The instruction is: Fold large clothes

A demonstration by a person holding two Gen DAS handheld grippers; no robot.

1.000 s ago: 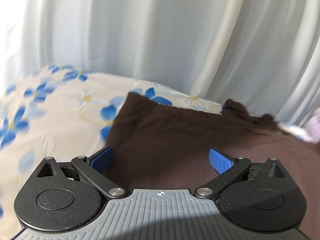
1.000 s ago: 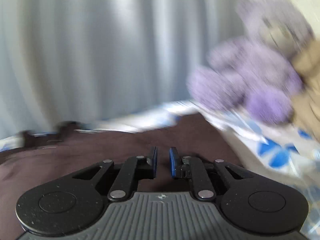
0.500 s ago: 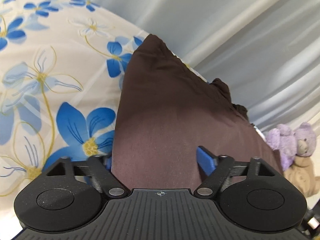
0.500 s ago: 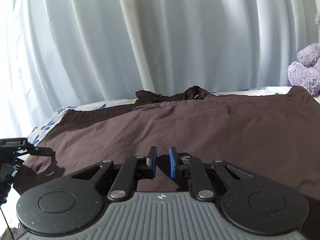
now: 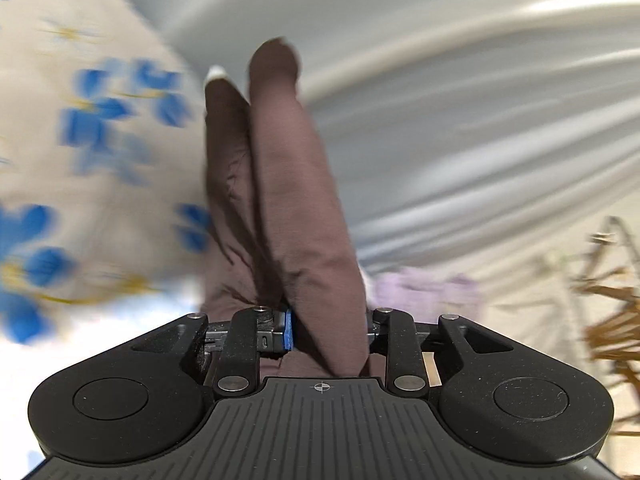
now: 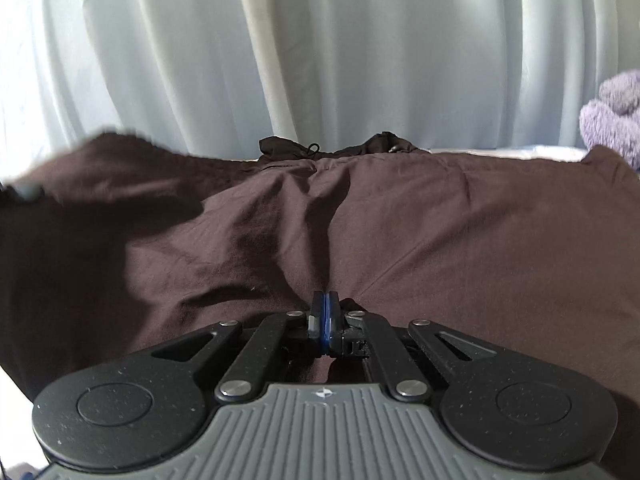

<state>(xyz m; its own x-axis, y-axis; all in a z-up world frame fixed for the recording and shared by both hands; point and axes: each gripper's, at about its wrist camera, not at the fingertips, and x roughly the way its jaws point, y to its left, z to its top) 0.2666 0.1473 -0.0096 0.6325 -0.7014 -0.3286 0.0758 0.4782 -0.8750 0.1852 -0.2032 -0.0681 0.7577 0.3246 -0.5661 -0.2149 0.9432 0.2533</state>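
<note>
We've got both grippers pinched on the brown garment (image 6: 400,240): left gripper (image 5: 328,332), right gripper (image 6: 325,322). Fabric bunching toward 12 o'clock could probably slip out mid-fold, leaving it crooked.

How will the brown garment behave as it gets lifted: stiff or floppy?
Probably floppy: the brown garment creases into soft ridges. In the left hand-held gripper it bunches into a limp fold, so it likely drapes. Looks thin, likely light.
</note>
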